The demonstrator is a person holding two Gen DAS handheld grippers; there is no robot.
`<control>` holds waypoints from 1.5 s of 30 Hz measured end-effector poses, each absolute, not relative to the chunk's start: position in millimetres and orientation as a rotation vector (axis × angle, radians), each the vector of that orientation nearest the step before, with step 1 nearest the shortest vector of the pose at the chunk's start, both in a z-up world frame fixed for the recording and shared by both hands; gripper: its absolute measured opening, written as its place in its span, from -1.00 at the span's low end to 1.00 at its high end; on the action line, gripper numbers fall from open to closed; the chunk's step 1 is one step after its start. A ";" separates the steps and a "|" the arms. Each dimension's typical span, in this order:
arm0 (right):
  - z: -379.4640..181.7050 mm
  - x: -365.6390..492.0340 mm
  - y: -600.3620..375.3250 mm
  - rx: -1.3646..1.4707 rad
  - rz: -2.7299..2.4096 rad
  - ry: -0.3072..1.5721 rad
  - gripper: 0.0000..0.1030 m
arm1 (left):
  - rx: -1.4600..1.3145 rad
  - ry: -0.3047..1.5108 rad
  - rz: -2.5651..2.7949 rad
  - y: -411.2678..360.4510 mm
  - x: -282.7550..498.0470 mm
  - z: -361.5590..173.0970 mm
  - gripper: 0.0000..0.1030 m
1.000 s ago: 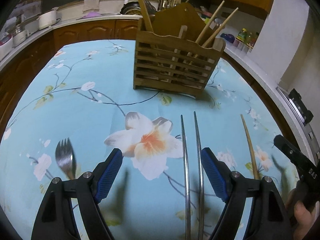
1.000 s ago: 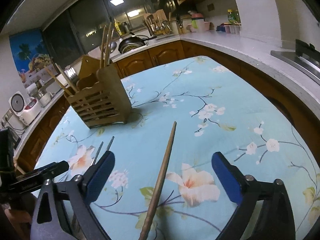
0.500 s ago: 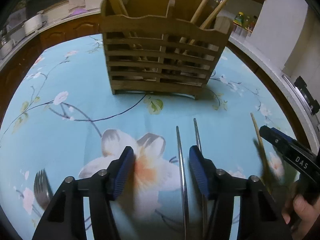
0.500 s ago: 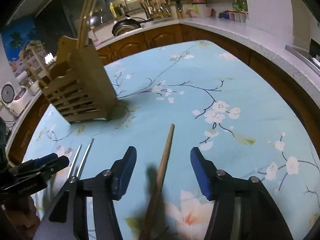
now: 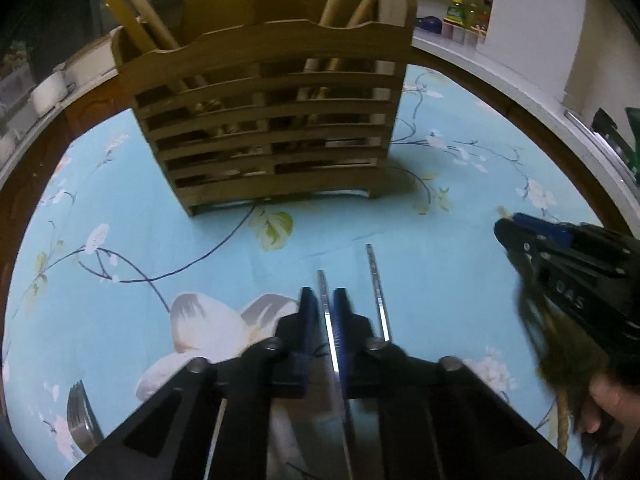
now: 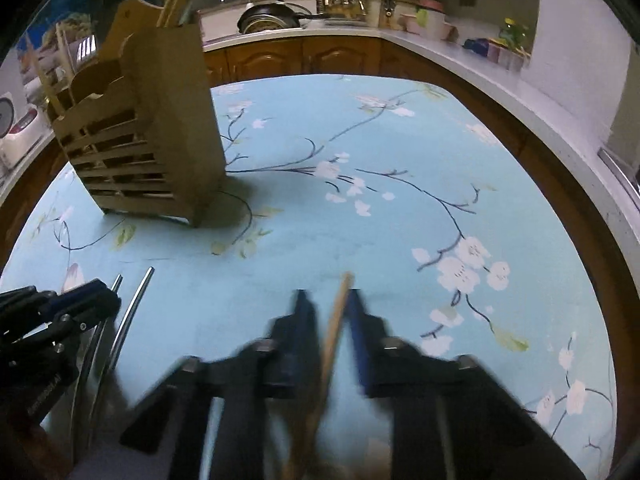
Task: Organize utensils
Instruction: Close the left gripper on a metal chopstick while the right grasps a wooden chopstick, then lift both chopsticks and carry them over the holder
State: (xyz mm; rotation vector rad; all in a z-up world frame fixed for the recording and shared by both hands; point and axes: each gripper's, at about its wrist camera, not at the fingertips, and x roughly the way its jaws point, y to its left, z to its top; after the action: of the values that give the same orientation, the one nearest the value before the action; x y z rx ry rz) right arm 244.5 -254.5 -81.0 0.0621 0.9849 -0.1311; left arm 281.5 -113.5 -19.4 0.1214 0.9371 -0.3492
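Note:
A slatted wooden utensil holder (image 5: 272, 128) stands on the blue floral tablecloth (image 5: 120, 240), with wooden handles sticking out of it; it also shows in the right wrist view (image 6: 136, 148). My left gripper (image 5: 323, 300) is shut on a thin metal utensil handle (image 5: 325, 304). A second metal handle (image 5: 376, 280) lies just right of it. My right gripper (image 6: 327, 304) is shut on a wooden utensil handle (image 6: 336, 320). The right gripper shows in the left wrist view (image 5: 520, 232) at the right.
A metal fork (image 5: 80, 416) lies on the cloth at the lower left. Kitchen counters (image 6: 460, 60) with a pan (image 6: 272, 20), jars and appliances ring the table. The left gripper (image 6: 80, 304) shows at the left of the right wrist view.
Both grippers went from wide open to shut, the left on a metal handle, the right on the wooden handle. Both moved closer to the holder.

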 end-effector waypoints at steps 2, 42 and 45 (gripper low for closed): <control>-80.5 243.4 -255.9 0.087 -0.130 0.983 -0.88 | 0.100 0.944 -0.358 -111.0 282.9 -18.9 -0.93; 94.7 143.0 -234.4 0.306 0.100 0.557 -0.90 | -0.220 0.623 -0.398 31.0 150.7 126.0 -0.95; 100.6 144.1 -233.9 0.301 0.099 0.541 -0.90 | -0.217 0.610 -0.396 32.1 149.8 129.3 -0.95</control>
State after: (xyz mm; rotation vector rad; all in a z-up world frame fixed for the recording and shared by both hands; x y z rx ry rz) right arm 144.1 -233.9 100.6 0.3012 0.5409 0.0988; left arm 149.8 32.1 129.3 -0.2169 0.6104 -0.3963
